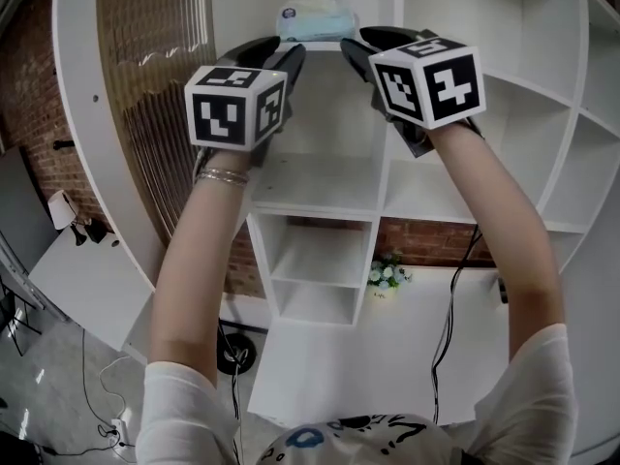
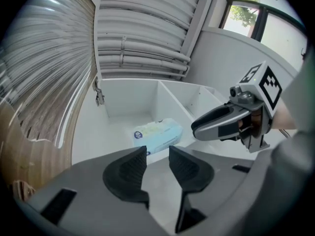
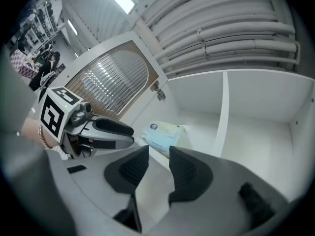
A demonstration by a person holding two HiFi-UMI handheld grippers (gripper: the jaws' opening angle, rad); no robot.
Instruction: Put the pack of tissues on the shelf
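Pack of tissues (image 2: 156, 134), near shelf (image 2: 118, 124) edge

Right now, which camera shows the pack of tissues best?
The left gripper view: the pack of tissues lies nearly whole on the shelf. The right gripper view hides its near end behind that gripper's fingers. The head view catches only its front, foreshortened, at the top.

Pale blue tissue pack (image 2: 157, 135) lies flat on white shelf (image 2: 117, 126).

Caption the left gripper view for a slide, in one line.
The pack of tissues lies in a white shelf compartment, just beyond the open, empty left gripper; the right gripper hovers alongside.
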